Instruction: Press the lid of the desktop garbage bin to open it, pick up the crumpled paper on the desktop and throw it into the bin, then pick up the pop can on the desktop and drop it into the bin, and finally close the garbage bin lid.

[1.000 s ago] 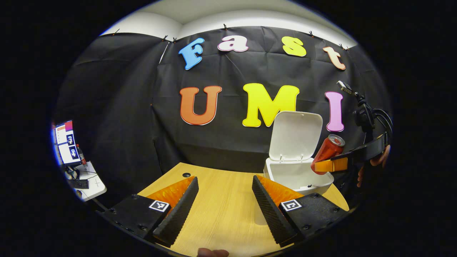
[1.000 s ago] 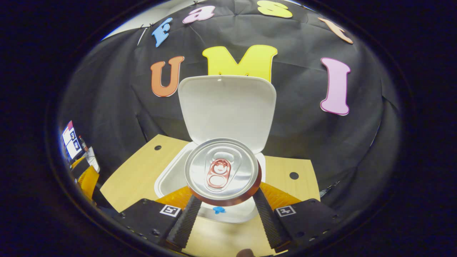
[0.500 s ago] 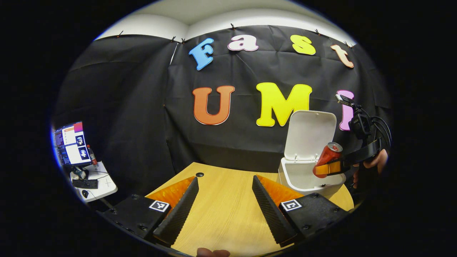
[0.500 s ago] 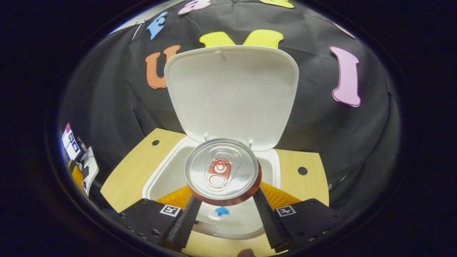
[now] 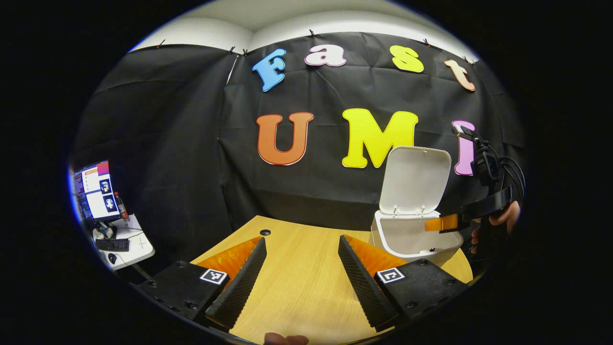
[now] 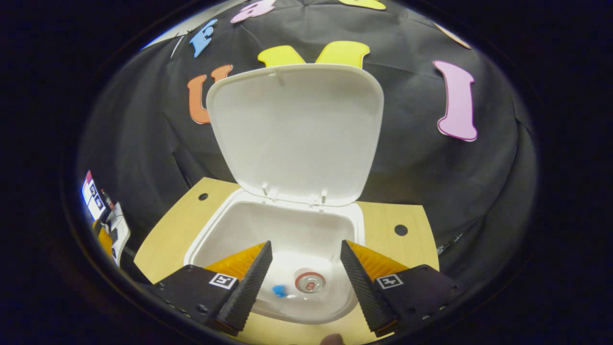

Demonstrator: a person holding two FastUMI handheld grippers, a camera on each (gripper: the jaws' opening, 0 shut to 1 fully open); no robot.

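**Bin open, can inside**

Left tool (image 5: 299,275): released, over light wooden surface (image 5: 301,287). White plastic desktop bin (image 6: 225,225): lid (image 6: 294,129) upright. Red pop can (image 6: 310,281): standing on bin floor beside blue scrap (image 6: 278,290). Right tool (image 6: 304,280): released, above bin.

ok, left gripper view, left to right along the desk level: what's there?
Monitor → keyboard → desk hole → garbage bin → right gripper → hand.
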